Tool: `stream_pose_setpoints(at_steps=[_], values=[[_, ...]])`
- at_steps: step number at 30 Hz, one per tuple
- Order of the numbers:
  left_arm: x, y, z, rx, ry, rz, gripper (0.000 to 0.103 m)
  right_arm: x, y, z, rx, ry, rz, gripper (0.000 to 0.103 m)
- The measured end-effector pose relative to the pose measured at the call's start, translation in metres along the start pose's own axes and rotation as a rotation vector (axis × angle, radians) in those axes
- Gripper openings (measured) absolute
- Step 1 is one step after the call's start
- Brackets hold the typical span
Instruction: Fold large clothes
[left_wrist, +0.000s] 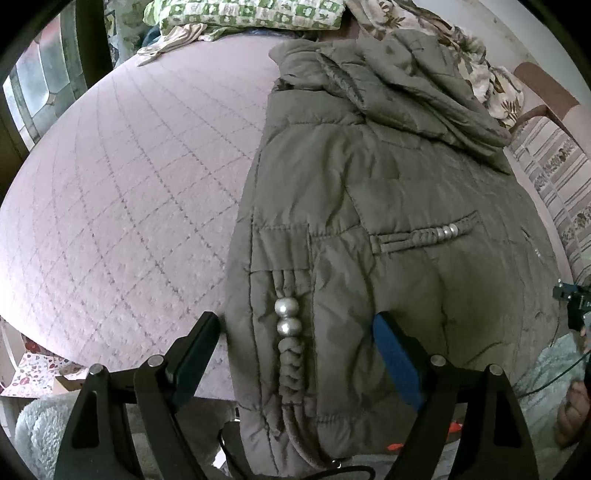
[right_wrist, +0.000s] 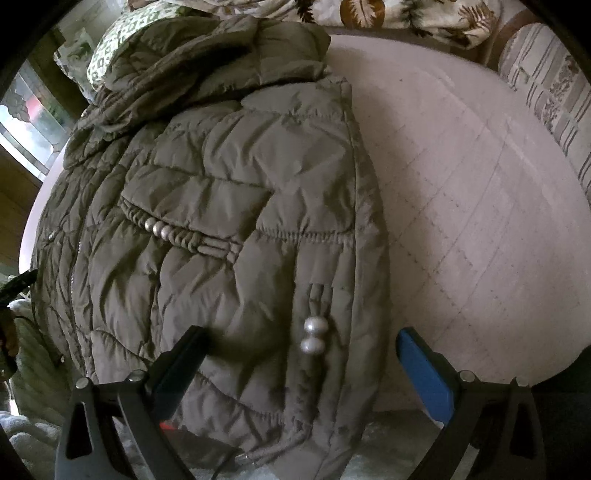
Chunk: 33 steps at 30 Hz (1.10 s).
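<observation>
An olive-green quilted hooded jacket (left_wrist: 369, 206) lies flat on a pink quilted bed (left_wrist: 122, 192), hood toward the far side. It also shows in the right wrist view (right_wrist: 221, 236). Silver beads on a braided cord (left_wrist: 286, 317) hang near its hem. My left gripper (left_wrist: 295, 328) is open, its jaws straddling the jacket's left hem corner. My right gripper (right_wrist: 301, 345) is open, its jaws straddling the jacket's right hem corner beside another pair of beads (right_wrist: 313, 334). Neither is closed on the fabric.
Pillows and patterned bedding (left_wrist: 240, 14) are piled at the head of the bed. A striped bolster (right_wrist: 550, 77) lies along the right side. A window (left_wrist: 40, 77) is at the left. Pale fluffy fabric (left_wrist: 40, 428) lies below the bed edge.
</observation>
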<state>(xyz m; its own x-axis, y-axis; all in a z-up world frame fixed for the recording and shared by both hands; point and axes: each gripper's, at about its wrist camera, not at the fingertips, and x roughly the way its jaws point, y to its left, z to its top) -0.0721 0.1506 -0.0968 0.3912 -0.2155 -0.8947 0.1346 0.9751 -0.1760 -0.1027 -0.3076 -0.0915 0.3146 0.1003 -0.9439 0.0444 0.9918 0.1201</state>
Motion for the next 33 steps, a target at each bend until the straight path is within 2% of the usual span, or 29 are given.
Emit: stream_pose_setpoints(at_steps=[9,16,33], values=[[-0.019,0.002,-0.013,0.014,0.005,0.018,0.085,0.003,0.003,-0.001,-0.040,0.015,0.001,0.103],[-0.035,-0.004,-0.024,0.013,0.016,0.002,0.085,-0.004,0.004,-0.002,-0.047,0.002,-0.020,0.103],[-0.030,-0.005,-0.060,-0.010,0.071,-0.023,0.085,-0.006,0.007,-0.002,-0.061,0.007,-0.022,0.103]])
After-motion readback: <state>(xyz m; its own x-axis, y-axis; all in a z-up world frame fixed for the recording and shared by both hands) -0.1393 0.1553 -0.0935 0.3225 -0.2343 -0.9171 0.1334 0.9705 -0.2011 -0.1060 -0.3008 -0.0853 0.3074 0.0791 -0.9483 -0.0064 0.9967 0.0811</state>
